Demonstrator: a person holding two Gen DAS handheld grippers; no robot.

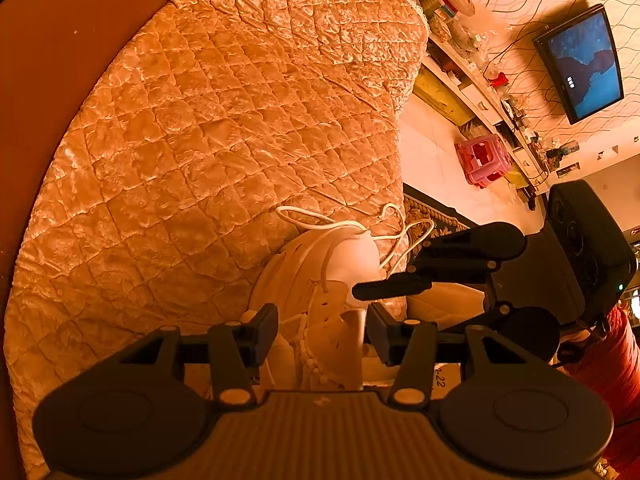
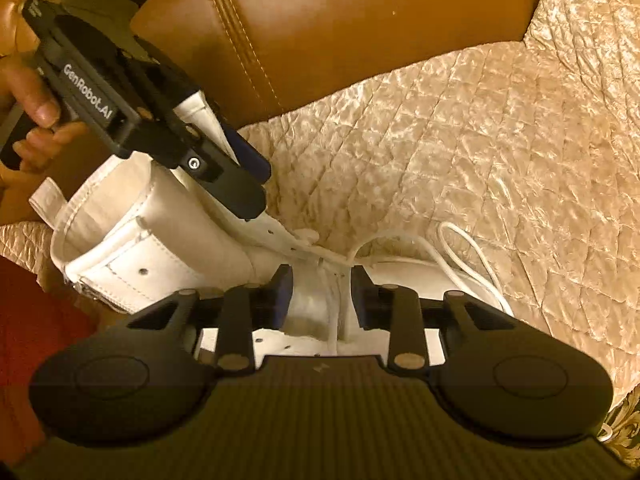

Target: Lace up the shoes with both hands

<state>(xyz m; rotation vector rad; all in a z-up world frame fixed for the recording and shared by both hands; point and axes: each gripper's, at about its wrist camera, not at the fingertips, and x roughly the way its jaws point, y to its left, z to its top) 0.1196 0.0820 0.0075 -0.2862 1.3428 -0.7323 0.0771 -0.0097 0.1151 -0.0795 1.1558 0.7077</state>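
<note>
Left hand-held gripper (image 2: 256, 184) clamps the boot (image 2: 160, 248) tongue; right hand-held gripper (image 2: 320, 300), released, straddles the lace (image 2: 334, 320) running straight ahead.

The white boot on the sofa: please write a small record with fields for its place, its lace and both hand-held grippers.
thing: white boot, partly laced
place: on the quilted cover of a brown leather sofa
lace: white lace, loose loops lying on the cover beside the boot; one strand runs between the right fingers
left hand-held gripper: seems closed on the boot's upper part
right hand-held gripper: open over the laced front, pads not pressing anything
</note>
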